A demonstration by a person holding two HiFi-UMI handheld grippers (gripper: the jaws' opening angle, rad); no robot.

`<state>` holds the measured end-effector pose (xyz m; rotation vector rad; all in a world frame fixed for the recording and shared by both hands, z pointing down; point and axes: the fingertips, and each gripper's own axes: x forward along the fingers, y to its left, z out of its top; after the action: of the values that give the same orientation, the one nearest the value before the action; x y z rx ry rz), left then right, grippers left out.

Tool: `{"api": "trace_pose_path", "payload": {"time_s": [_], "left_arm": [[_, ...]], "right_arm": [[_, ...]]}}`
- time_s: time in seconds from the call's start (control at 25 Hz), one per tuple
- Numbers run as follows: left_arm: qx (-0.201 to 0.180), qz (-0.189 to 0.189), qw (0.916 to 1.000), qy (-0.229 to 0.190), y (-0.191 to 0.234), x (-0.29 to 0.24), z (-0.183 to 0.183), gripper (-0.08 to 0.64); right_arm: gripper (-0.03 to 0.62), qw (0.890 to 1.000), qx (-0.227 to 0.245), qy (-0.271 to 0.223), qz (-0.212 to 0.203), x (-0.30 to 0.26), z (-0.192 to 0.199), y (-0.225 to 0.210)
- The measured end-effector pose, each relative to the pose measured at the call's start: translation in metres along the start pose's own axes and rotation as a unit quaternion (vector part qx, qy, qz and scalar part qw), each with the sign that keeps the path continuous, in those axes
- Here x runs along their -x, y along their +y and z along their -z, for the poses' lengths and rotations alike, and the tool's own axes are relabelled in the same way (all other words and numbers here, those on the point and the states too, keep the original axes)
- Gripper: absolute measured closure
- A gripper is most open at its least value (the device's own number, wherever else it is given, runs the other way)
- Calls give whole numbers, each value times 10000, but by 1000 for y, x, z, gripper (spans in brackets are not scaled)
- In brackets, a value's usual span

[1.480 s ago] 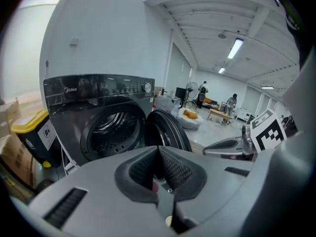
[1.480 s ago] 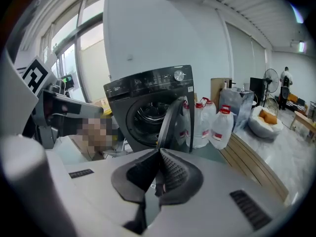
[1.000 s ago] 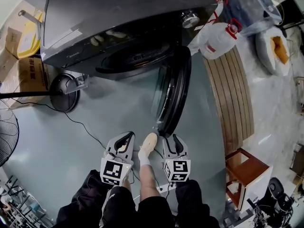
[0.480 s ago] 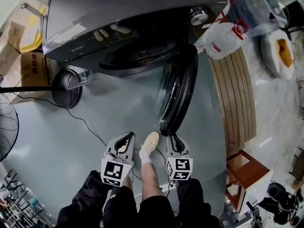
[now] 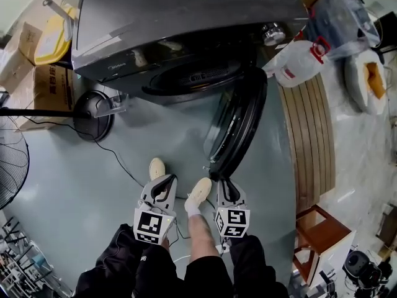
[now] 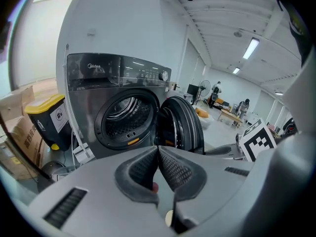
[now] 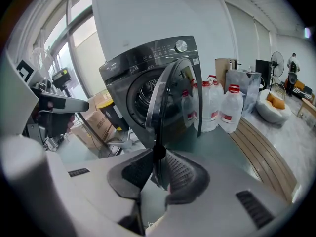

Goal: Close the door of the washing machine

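The dark grey washing machine (image 5: 186,17) stands with its round door (image 5: 239,126) swung wide open towards me. My right gripper (image 5: 222,182) is at the door's free edge. In the right gripper view the door's rim (image 7: 170,102) runs between the pads, and the right gripper (image 7: 157,152) has just been closing on it. My left gripper (image 5: 166,179) hangs to the left of the door with nothing in it. In the left gripper view, the left gripper (image 6: 158,148) is shut tip to tip, pointing at the drum opening (image 6: 127,116) and the door (image 6: 180,125).
Water jugs (image 5: 298,64) stand by the machine's right side on a slatted wooden platform (image 5: 307,129). A fan base (image 5: 93,120) with its cable and cardboard boxes (image 5: 53,92) lie to the left. A red stool (image 5: 322,225) is at lower right. The person's shoes (image 5: 198,191) are between the grippers.
Both grippers have crept a little towards the machine. The right gripper's tips now meet the door's edge. A second shoe has come into view beside the left gripper.
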<state>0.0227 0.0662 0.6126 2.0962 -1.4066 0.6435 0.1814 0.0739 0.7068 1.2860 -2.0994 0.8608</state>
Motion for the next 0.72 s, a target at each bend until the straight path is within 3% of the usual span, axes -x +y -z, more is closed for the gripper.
{"api": "trace_pose_path", "payload": {"time_s": [0.72], "left_arm": [[-37,17,10000,50,114,5,-13,535]], "right_arm": [[491,9985,-466,-148,237,-58,-36,89]]}}
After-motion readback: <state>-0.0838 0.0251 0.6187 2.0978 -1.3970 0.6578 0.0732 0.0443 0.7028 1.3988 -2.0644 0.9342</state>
